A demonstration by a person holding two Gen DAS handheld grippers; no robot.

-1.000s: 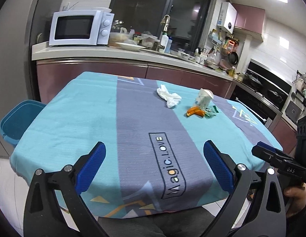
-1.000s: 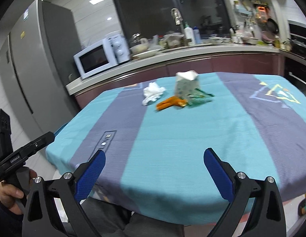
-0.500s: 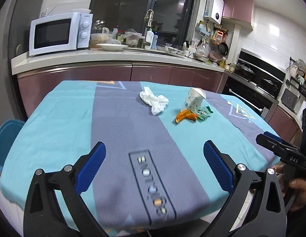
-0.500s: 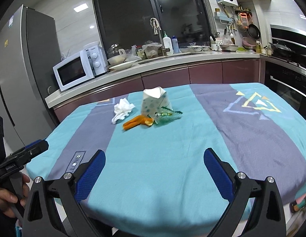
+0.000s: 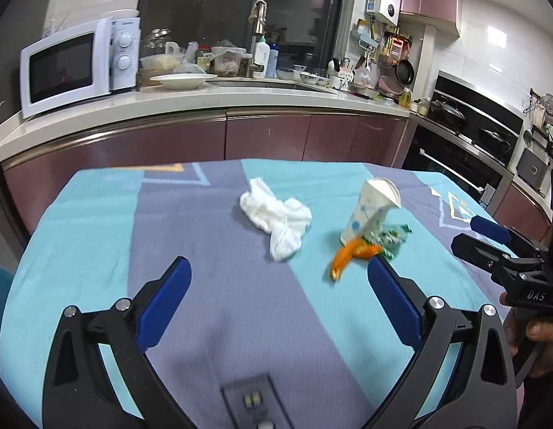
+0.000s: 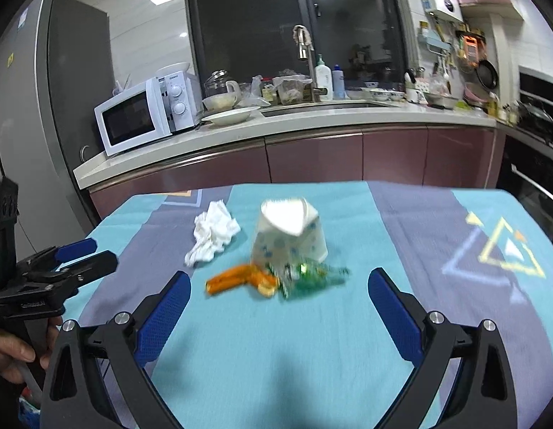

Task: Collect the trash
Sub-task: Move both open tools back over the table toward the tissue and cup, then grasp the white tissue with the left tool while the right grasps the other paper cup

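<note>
Left wrist view: the left gripper [image 5: 276, 279] is spread wide and empty above a teal tablecloth [image 5: 80, 236]. Ahead lie a crumpled white tissue [image 5: 276, 220], a paper cup [image 5: 371, 212] and orange peel [image 5: 351, 254].

Right wrist view: the right gripper [image 6: 276, 293] is spread wide and empty, with a green wrapper [image 6: 312, 275] just beyond it.

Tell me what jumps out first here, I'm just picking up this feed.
A small heap of trash sits mid-table on the blue cloth: a crumpled white tissue, and to its right a squashed paper cup with orange peel and a green wrapper at its base. Both grippers hover short of it, jaws open and empty.
</note>
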